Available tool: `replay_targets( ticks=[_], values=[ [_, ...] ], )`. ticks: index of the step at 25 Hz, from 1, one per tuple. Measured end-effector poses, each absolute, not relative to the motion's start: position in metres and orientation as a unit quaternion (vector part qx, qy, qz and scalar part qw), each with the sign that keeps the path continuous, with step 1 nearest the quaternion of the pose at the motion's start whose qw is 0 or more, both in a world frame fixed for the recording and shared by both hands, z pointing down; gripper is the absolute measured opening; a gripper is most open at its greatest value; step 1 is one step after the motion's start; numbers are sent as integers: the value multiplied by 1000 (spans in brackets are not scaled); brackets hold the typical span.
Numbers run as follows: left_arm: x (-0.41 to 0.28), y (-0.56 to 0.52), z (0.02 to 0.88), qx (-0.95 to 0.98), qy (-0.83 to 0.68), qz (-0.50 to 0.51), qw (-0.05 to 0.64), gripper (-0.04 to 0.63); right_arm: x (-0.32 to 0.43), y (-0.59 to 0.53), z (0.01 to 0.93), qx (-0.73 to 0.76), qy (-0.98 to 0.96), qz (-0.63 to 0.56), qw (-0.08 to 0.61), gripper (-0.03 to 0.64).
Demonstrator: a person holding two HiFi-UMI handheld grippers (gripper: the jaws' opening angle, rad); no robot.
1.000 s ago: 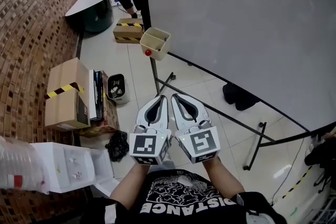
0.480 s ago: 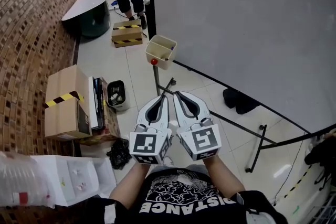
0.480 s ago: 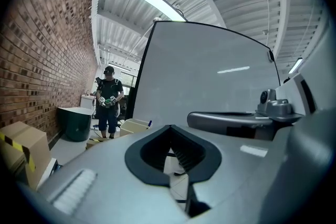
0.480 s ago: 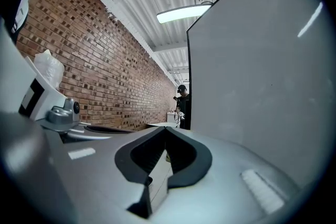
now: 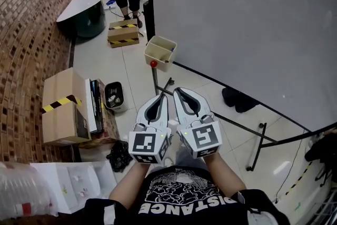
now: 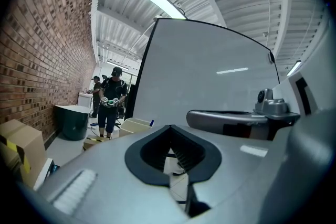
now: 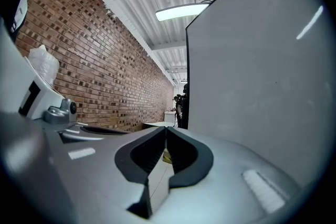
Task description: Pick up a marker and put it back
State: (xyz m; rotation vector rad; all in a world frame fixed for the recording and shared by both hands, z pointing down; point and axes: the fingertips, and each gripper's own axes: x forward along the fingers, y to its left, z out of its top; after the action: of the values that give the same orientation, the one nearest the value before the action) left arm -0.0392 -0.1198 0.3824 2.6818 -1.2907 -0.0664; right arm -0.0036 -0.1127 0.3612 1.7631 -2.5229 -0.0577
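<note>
Tray point(image 5: 156, 55) lower, beside whiteboard point(image 5: 247, 29)

Your tiled floor point(image 5: 131, 68) carries a big cardboard box point(image 5: 60, 108) well left of your left gripper point(image 5: 162, 97), a small black bin point(image 5: 114, 96) nearer it, a taped box point(image 5: 122, 32) far ahead, and a stand leg point(image 5: 254, 147) off right.

— Where is the marker point(image 6: 151, 123)?
— In the beige open-topped box point(image 5: 156, 54), at the box's right end in the left gripper view.
— How much of it shows?
— Only a blue tip, poking up just above the box's rim. The rest is hidden inside the box.
— Upright?
— Tilted slightly; too small to tell more.
</note>
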Motion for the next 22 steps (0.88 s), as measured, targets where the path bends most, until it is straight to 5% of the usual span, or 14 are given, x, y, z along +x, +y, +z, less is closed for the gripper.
replay_targets(
  ticks=[22],
  values=[
    [-14, -218, 383, 892, -444, -15, 81, 5, 34, -229, 377, 577, -815, -11, 41, 9]
  ],
)
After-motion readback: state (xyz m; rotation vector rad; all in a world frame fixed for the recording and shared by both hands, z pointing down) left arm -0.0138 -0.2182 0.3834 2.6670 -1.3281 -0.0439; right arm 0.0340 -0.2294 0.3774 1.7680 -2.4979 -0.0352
